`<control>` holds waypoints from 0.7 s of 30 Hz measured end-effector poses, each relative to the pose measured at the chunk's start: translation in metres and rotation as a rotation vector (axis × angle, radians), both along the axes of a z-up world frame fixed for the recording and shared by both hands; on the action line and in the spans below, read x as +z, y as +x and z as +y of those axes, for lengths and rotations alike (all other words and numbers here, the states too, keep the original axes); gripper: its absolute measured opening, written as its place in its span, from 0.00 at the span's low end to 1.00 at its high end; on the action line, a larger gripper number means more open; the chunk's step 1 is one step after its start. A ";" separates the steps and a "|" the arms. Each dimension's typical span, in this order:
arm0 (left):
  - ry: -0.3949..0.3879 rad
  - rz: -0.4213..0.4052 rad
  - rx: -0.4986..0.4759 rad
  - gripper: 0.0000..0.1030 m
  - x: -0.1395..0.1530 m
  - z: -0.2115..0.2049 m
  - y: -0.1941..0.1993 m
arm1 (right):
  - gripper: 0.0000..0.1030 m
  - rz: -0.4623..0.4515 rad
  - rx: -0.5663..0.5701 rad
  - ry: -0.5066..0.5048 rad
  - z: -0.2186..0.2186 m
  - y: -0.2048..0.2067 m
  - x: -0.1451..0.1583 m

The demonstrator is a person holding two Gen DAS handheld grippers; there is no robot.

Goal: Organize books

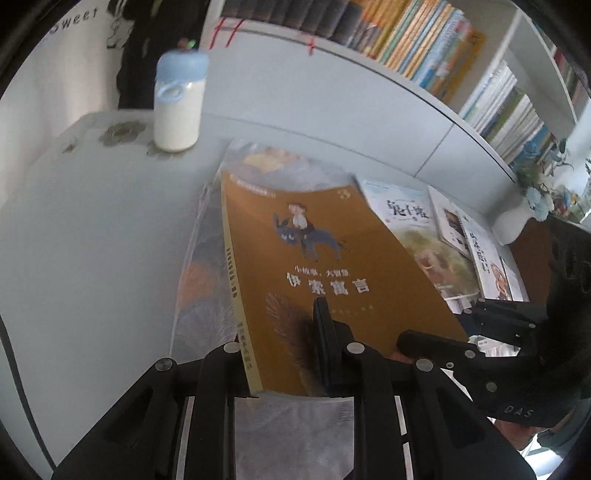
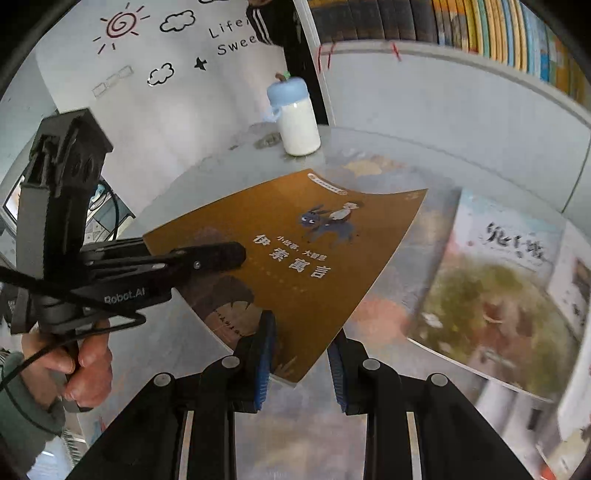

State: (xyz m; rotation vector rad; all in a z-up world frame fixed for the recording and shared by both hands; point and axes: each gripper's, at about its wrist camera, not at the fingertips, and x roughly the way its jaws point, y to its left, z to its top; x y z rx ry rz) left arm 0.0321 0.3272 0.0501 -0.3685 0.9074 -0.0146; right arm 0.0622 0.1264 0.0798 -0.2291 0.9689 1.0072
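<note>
I have the brown book point(image 1: 332, 258) gripped from two sides, lifted clear of the table point(image 1: 92, 240) and tilted; its cover shows a child riding a dark donkey above white Chinese title lettering, with a yellowish spine along its left edge in the left wrist view. My left gripper point(image 1: 295, 354) is closed narrow on the book's near edge by the spine; one black finger point(image 1: 325, 332) lies over the cover, the other is hidden beneath. My right gripper point(image 2: 299, 354) pinches the book's lower corner between its blue-padded fingers point(image 2: 264, 354); in the left wrist view the same gripper reaches in from the right edge. In the right wrist view the left gripper enters from the left with its upper finger flat on the cover; a hand point(image 2: 85, 365) in a grey-green sleeve holds its handle.

Under the book the glass tabletop carries blurred reflections; just to the right lie flat picture books point(image 1: 413, 229), the nearest with a pale cover and a green landscape scene. A white bottle with a blue apple-shaped lid point(image 1: 179, 99) stands upright at the table's far corner, well apart from the book; behind it a white shelf point(image 1: 369, 74) holds rows of upright books point(image 1: 424, 40); the wall on the left bears doodles of a sun and clouds point(image 2: 147, 33).
</note>
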 end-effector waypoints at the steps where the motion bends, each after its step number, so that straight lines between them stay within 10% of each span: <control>1: -0.010 0.007 0.003 0.17 -0.005 0.002 0.000 | 0.25 0.014 -0.002 -0.006 0.004 0.002 -0.006; 14: 0.140 0.183 0.108 0.28 -0.030 0.022 -0.032 | 0.28 0.240 -0.093 -0.046 -0.015 0.008 -0.050; 21: 0.177 0.114 -0.019 0.28 0.005 -0.022 -0.042 | 0.28 0.264 -0.118 -0.085 -0.061 -0.035 -0.053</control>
